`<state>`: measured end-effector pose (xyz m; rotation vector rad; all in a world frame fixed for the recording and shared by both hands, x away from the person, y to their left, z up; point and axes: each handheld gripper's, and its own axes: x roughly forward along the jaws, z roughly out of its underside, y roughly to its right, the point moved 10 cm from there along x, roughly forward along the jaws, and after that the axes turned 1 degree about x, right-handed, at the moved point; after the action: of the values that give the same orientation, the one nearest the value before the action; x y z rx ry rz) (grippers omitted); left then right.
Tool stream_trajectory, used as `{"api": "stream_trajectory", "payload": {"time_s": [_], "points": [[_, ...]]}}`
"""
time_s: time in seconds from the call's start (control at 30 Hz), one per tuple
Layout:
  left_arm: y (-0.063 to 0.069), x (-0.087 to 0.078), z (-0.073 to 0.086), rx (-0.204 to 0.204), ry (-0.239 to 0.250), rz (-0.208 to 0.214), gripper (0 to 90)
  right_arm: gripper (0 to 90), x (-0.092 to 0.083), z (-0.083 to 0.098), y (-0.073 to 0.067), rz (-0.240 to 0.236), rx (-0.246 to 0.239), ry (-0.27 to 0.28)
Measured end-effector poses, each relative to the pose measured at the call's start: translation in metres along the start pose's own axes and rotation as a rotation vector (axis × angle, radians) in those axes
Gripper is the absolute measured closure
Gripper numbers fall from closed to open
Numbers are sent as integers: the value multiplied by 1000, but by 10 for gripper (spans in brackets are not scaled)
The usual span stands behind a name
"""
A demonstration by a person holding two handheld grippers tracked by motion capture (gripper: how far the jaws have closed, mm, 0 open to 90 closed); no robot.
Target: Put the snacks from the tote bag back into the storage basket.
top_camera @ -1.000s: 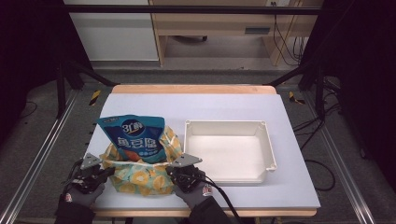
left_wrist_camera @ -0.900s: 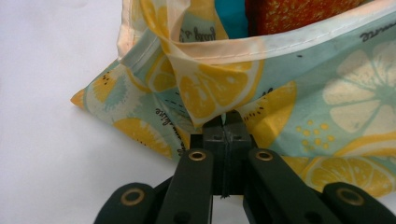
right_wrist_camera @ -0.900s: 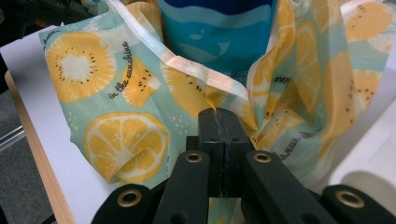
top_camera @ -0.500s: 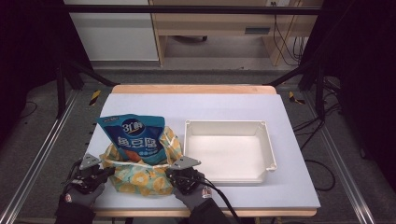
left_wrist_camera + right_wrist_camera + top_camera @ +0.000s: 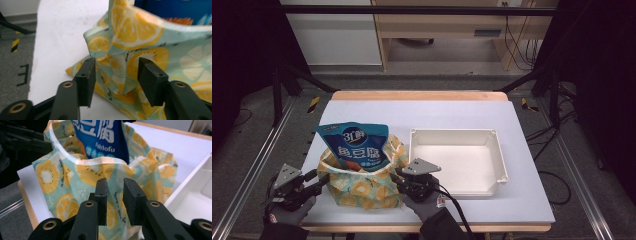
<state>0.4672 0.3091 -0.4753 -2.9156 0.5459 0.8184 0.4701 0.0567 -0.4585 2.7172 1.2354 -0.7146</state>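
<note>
Now the fruit-print bag (image 5: 362,187) between both just-opening grippers (image 5: 116,81) (image 5: 113,200), fabric apparently free of the parted jaws.

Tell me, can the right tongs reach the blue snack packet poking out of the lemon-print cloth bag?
Probably yes: the blue snack packet stands above the lemon-print cloth bag, whose rim lies between it and the right tongs.

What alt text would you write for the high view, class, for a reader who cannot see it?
A fruit-print cloth bag stands on a white table with a blue snack packet sticking out of its top. A person's left gripper and right gripper sit at the bag's two sides, jaws just opening. An empty white tray lies to the right.
</note>
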Motion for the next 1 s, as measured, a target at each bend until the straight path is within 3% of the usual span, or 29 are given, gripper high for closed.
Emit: {"api": "stream_trajectory", "payload": {"time_s": [0.17,0.3,0.43,0.67,0.8,0.83,0.87,0.9,1.0], "points": [[-1,-15,-14,-11,66,-4,432,729,-3,-4,4,5,4,9],[2,-22,-23,-34,111,25,435,718,-6,-7,4,-4,8,24],[12,-24,-30,-3,135,21,451,707,-9,-11,5,-10,8,37],[28,-27,-45,20,177,58,475,704,-12,-18,4,-19,3,53],[41,-17,-51,85,158,85,568,741,-6,-22,-2,-40,7,62],[43,-12,-52,96,154,89,652,785,1,-20,-6,-25,-7,51],[45,-7,-51,104,140,93,652,785,1,-20,-6,-25,-7,51],[44,1,-48,116,110,80,733,836,12,-15,-11,-23,-8,34],[43,15,-34,129,47,77,799,875,23,-4,-16,-13,-12,-3]]}}
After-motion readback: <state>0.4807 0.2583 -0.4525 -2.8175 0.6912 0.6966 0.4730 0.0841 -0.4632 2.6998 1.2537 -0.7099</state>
